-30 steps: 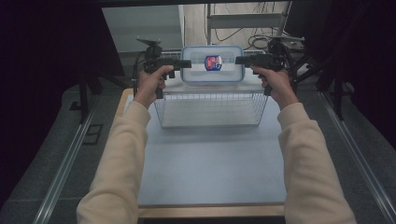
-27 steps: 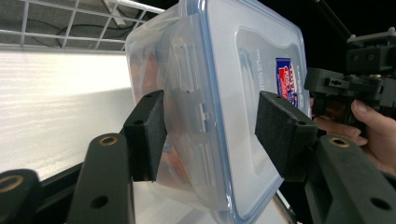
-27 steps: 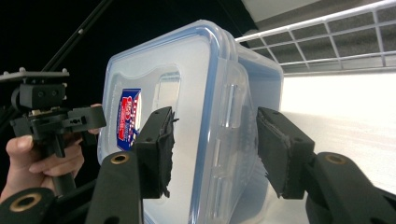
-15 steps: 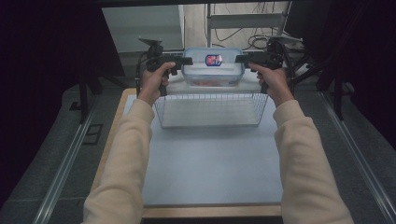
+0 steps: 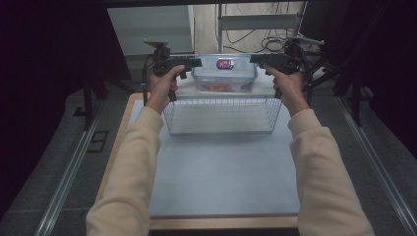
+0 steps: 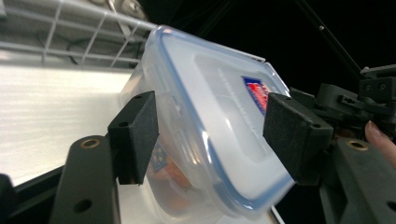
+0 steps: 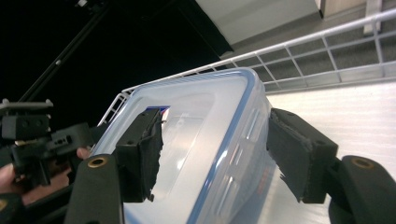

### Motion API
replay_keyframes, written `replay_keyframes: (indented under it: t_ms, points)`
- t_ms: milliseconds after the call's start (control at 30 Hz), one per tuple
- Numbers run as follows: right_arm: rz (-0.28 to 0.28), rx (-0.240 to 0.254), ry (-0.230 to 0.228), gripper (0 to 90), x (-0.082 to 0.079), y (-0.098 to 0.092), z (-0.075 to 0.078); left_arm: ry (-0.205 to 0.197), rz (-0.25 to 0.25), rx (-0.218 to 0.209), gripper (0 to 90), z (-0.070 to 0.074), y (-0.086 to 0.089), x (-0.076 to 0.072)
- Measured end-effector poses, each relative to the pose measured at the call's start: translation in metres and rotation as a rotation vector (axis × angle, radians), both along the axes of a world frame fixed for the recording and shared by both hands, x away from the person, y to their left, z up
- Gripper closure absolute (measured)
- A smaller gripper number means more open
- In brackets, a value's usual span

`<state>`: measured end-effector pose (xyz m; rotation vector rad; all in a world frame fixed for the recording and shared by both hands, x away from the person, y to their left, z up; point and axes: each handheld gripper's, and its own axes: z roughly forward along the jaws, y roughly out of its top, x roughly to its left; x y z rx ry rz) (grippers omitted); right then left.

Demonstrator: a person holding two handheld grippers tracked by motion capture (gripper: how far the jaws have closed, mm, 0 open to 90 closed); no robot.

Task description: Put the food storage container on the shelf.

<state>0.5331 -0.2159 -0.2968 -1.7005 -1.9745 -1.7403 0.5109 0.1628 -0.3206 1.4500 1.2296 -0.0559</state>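
A clear plastic food container (image 5: pixel 223 78) with a blue-rimmed lid and a red and blue label sits tilted at the far end of the white wire basket (image 5: pixel 221 129). My left gripper (image 5: pixel 196 62) is at its left end and my right gripper (image 5: pixel 255 59) at its right end. In the left gripper view the container (image 6: pixel 210 93) lies between the black pads (image 6: pixel 135 135) of my left gripper (image 6: pixel 210 135). In the right gripper view the container (image 7: pixel 201 121) lies between the jaws of my right gripper (image 7: pixel 217 156), with a small gap at the right pad (image 7: pixel 299 158). Both pairs of jaws have just been opening.
The basket stands at the far end of a pale grey table top (image 5: pixel 226 182) with a wooden edge. Metal rails run along both sides. Cables and a shelf frame (image 5: pixel 260 24) lie beyond the table. The basket's wire wall (image 7: pixel 327 60) rises behind the container.
The container has sunk a little towards the basket. Both hands stay at its ends, and the jaws stand wider apart than before.
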Motion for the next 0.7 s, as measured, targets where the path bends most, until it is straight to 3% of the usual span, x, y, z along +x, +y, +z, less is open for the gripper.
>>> replay_keyframes:
  t_ms: [333, 700]
  points:
    - [0.118, -0.120, -0.142, 31.3, -0.042, -0.020, -0.002, -0.100, -0.052, 0.101, 29.2, 0.004, 0.006, -0.050]
    - [0.214, -0.173, -0.186, 26.6, -0.105, -0.048, -0.030, -0.157, -0.107, 0.153, 26.3, -0.025, 0.018, -0.123]
